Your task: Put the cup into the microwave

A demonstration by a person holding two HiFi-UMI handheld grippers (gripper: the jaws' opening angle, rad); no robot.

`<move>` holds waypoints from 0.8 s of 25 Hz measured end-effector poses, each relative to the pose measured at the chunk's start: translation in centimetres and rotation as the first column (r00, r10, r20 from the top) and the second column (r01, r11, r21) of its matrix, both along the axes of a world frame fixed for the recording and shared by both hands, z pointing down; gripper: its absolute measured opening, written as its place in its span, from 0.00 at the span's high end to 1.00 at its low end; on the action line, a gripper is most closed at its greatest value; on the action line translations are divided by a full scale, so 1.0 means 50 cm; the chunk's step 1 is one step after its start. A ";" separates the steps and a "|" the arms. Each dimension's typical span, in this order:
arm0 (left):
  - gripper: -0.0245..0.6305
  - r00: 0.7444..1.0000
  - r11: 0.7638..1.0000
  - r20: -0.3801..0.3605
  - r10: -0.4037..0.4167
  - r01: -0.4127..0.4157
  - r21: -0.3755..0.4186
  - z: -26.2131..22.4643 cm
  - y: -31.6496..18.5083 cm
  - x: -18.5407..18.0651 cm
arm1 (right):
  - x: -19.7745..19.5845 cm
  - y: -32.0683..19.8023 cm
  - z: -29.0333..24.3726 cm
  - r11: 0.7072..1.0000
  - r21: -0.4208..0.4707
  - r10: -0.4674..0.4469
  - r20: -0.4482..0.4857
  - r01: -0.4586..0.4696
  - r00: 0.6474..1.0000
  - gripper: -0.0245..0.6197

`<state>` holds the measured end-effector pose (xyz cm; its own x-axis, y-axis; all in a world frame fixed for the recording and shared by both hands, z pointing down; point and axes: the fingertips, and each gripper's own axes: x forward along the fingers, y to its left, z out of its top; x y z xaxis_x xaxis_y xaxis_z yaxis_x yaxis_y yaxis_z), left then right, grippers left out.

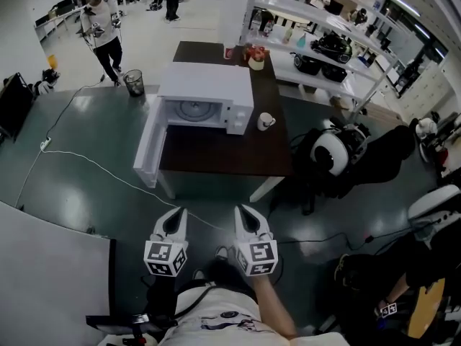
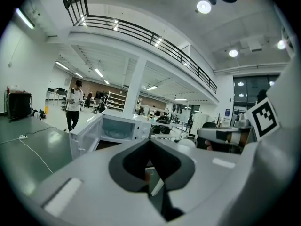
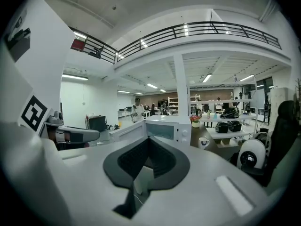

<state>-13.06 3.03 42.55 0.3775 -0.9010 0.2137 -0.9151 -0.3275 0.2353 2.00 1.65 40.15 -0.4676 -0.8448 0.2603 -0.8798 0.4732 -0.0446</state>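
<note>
I hold my left gripper and right gripper side by side, both with jaws closed on nothing, well short of the table. The cup stands on the table just right of the microwave, whose door hangs open to the left. If I reach the cup with jaws closed, I could knock it over or off the table's right edge.

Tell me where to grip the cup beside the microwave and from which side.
I'd pinch the cup at its upper wall with the right gripper, coming from the near edge of the table. It stands upright, mouth up, apart from the microwave on its left. Handle direction: too small to tell.
</note>
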 end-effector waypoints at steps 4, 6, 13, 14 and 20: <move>0.96 0.999 0.999 0.035 -0.042 0.041 0.028 -0.027 -0.065 0.002 | 0.016 -0.072 -0.015 0.999 0.029 -0.015 0.041 0.013 0.999 0.96; 0.96 0.996 0.997 0.057 -0.064 0.061 0.049 -0.040 -0.105 0.008 | 0.028 -0.107 -0.020 0.999 0.039 -0.019 0.064 0.017 0.998 0.96; 0.96 0.991 0.996 0.115 -0.062 0.053 0.076 -0.053 -0.193 0.087 | 0.107 -0.182 -0.003 1.000 0.023 0.003 0.117 -0.006 0.993 0.96; 0.96 0.991 0.996 0.119 -0.060 0.052 0.073 -0.052 -0.202 0.095 | 0.117 -0.192 -0.001 1.000 0.019 0.007 0.120 -0.009 0.993 0.96; 0.96 0.990 0.998 0.134 -0.053 0.048 0.042 -0.037 -0.237 0.119 | 0.135 -0.219 0.022 1.000 -0.022 0.011 0.134 -0.008 0.991 0.96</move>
